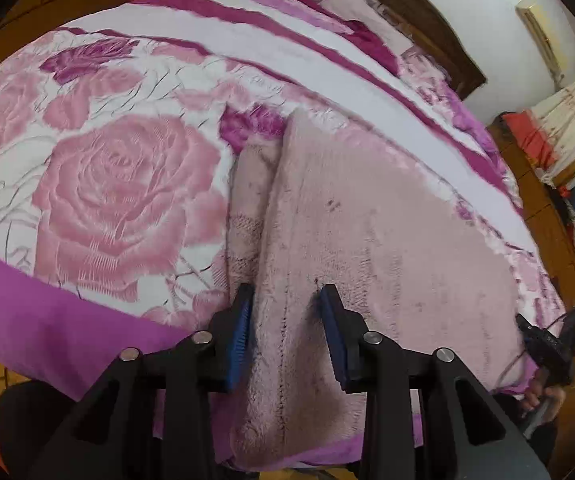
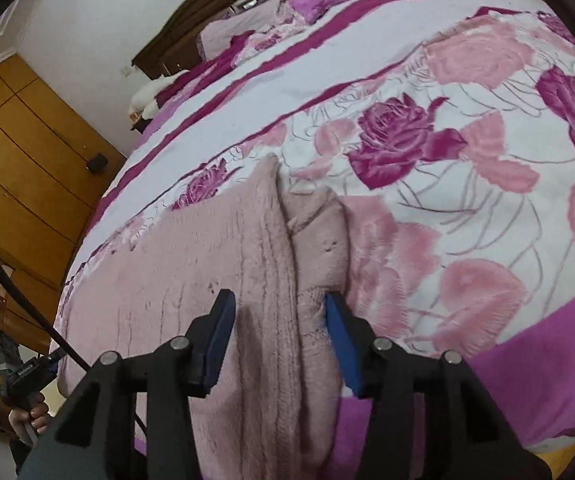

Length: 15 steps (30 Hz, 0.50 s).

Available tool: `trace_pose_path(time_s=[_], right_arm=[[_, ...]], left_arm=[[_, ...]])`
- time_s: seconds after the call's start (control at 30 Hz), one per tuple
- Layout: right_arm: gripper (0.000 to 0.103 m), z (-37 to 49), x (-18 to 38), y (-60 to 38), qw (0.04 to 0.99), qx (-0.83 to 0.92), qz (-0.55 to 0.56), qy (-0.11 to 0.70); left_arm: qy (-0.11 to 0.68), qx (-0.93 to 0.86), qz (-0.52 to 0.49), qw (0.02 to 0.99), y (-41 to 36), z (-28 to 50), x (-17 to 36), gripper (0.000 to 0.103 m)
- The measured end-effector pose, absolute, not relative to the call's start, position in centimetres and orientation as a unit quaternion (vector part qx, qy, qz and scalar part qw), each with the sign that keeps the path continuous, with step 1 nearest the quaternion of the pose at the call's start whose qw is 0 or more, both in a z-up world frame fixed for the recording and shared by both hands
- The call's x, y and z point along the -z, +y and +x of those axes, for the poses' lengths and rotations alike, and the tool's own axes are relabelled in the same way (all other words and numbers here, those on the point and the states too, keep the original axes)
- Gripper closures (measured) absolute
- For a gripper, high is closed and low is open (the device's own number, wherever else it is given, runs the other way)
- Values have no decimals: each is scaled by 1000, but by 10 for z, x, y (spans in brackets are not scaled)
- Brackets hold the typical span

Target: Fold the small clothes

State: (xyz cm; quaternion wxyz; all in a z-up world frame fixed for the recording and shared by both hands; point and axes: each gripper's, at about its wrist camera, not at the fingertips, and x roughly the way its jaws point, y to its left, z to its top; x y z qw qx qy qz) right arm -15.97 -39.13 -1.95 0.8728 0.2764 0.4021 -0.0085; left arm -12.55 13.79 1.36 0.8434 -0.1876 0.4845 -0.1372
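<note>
Pink fleece garment (image 1: 367, 240) lengthwise toward headboard (image 1: 419, 20), between parted tongs (image 1: 285, 332).

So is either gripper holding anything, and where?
Nothing clamped. Left gripper and right gripper are both open, each straddling a raised fold of the pink garment.

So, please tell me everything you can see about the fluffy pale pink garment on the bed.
The fluffy pale pink fleece garment lies spread flat on the rose-patterned pink and white bedspread, near the purple-edged foot of the bed. It looks soft and plush, with faint stitched lines and small dark marks. One edge is folded over, making a raised ridge. The left gripper and right gripper straddle it with jaws open.
</note>
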Motion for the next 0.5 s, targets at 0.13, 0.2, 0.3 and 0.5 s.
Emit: trace_pose_path(time_s=[0.13, 0.2, 0.3, 0.5], right_arm=[[92, -174, 9, -396, 880, 12, 285, 380], [92, -179, 5, -397, 883, 15, 280, 377], [92, -186, 8, -403, 880, 30, 288, 377], [79, -188, 12, -412, 872, 47, 311, 375]], left_arm=[[466, 135, -174, 857, 137, -136, -18, 103], [461, 131, -176, 860, 141, -139, -19, 103], [456, 122, -191, 861, 149, -143, -21, 103], [468, 112, -215, 850, 160, -143, -18, 103]])
